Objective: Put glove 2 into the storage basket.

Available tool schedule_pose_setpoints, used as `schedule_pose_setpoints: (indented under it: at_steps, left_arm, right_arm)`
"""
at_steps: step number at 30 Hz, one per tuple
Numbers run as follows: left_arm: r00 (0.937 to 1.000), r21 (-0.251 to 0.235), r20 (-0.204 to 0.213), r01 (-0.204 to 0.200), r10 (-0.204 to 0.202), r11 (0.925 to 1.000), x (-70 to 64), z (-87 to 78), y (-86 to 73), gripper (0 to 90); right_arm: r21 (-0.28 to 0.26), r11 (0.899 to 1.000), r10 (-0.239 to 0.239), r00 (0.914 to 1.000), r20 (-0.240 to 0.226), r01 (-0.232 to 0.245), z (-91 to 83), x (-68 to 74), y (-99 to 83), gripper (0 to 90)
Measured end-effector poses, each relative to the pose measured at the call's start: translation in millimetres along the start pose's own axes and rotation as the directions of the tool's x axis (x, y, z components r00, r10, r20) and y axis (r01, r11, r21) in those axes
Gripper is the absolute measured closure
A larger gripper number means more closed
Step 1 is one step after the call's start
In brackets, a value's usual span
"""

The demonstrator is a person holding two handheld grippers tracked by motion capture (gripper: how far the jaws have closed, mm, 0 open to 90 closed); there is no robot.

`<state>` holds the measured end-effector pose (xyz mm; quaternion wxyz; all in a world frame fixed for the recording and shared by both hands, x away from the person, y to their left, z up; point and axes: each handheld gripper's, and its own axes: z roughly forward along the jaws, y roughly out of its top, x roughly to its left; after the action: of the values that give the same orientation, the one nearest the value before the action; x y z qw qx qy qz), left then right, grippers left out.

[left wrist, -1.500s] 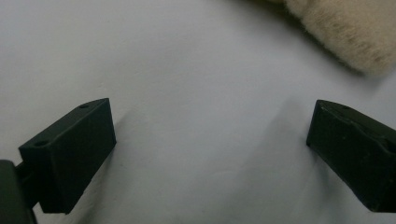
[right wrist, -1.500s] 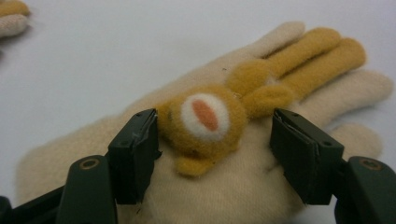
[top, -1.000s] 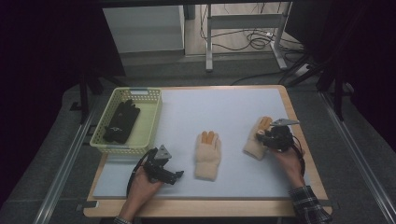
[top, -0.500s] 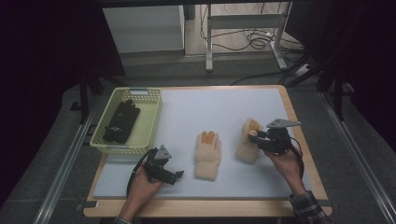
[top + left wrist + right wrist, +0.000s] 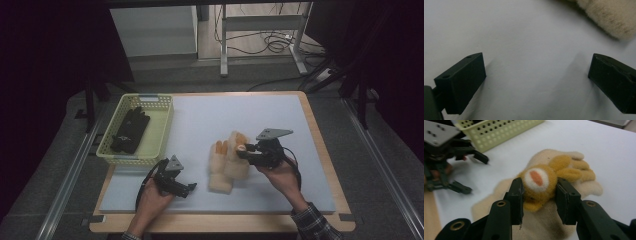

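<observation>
change: our right gripper (image 5: pixel 538 192) has carried the second fuzzy cream glove (image 5: pixel 239 150) leftward, now overlapping its mate (image 5: pixel 220 170) mid-mat | right jaws clamped on its orange fingertip | left gripper (image 5: pixel 186 188) idle, jaws spread | we judge pairing nearly done, release next

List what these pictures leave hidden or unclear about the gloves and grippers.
- Held glove: right gripper view, its lower part is hidden behind the right gripper's fingers.
- Second glove: high view, the held glove covers its right side.
- Dark items in the basket: high view, too small and dark to identify.
- Left gripper: its view cuts the glove off at the top edge.
</observation>
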<state>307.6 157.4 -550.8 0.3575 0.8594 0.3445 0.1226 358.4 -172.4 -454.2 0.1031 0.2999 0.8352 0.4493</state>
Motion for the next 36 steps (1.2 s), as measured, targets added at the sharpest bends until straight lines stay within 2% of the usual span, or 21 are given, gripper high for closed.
schedule_pose_setpoints:
  at_steps: [2,3,5,6,7,9,12,15,17,19,25,29,30,34,35,36]
  left_arm:
    - [1.0,0.0,0.0,0.0,0.0,1.0,0.0,0.0,0.0,1.3]
    - [1.0,0.0,0.0,0.0,0.0,1.0,0.0,0.0,0.0,1.3]
    - [1.0,0.0,0.0,0.0,0.0,1.0,0.0,0.0,0.0,1.3]
    - [1.0,0.0,0.0,0.0,0.0,1.0,0.0,0.0,0.0,1.3]
    - [1.0,0.0,0.0,0.0,0.0,1.0,-0.1,0.0,0.0,1.3]
    - [1.0,0.0,0.0,0.0,0.0,1.0,0.0,0.0,0.0,1.3]
    - [1.0,0.0,0.0,0.0,0.0,1.0,0.0,0.0,0.0,1.3]
    - [1.0,0.0,0.001,0.0,0.0,1.0,-0.1,0.0,0.0,1.3]
    - [1.0,0.002,0.001,-0.001,0.001,1.0,0.0,-0.1,0.0,1.3]
    - [1.0,0.001,0.001,-0.001,0.001,1.0,0.0,-0.1,0.0,1.3]
    - [1.0,0.002,0.001,-0.002,0.002,1.0,0.1,-0.1,0.0,1.3]
    - [1.0,-0.001,0.001,0.001,-0.001,1.0,-0.1,0.1,0.0,1.3]
    - [1.0,0.0,0.0,0.0,0.0,1.0,0.0,0.0,0.0,1.3]
    - [1.0,0.001,0.001,-0.002,0.002,1.0,0.1,-0.1,0.0,1.4]
    - [1.0,0.002,0.001,-0.002,0.002,1.0,0.1,-0.1,0.0,1.3]
    - [1.0,0.002,0.002,0.0,0.0,1.0,0.0,-0.1,0.0,1.3]
  right_arm:
    - [0.006,1.0,-0.005,0.9988,-0.049,0.005,10.9,12.4,5.9,59.8]
    - [0.006,1.0,-0.005,0.9988,-0.049,0.005,10.9,12.4,5.9,59.8]
    - [0.011,1.0,-0.02,0.9974,-0.069,0.02,18.6,20.9,8.5,59.7]
    - [0.025,0.999,-0.04,0.9971,-0.064,0.041,27.7,27.4,9.5,59.5]
    - [0.035,0.998,-0.041,0.9972,-0.062,0.043,32.9,29.1,9.1,59.4]
    - [0.047,0.998,-0.043,0.9975,-0.057,0.046,38.2,29.6,8.1,59.3]
    - [0.09,0.995,-0.047,0.9984,-0.032,0.05,57.6,27.7,-0.1,58.8]
    - [0.109,0.993,-0.045,0.9985,-0.03,0.048,65.1,27.3,-5.4,58.0]
    - [0.125,0.99,-0.061,0.998,-0.015,0.062,70.3,28.5,-10.5,56.5]
    - [0.141,0.988,-0.058,0.9979,-0.027,0.062,73.8,28.0,-15.7,51.4]
    - [0.149,0.987,-0.061,0.9979,-0.021,0.064,70.9,26.7,-16.4,41.9]
    - [0.126,0.989,-0.081,0.9967,-0.01,0.081,58.8,24.6,-10.8,39.8]
    - [0.112,0.99,-0.088,0.9961,0.0,0.088,51.0,22.0,-9.4,40.5]
    - [0.102,0.989,-0.107,0.9941,0.02,0.104,39.8,16.6,-11.4,47.0]
    - [0.099,0.99,-0.106,0.9939,0.029,0.103,36.6,14.7,-13.4,51.9]
    - [0.089,0.992,-0.092,0.9949,0.04,0.088,31.2,11.3,-19.3,64.2]
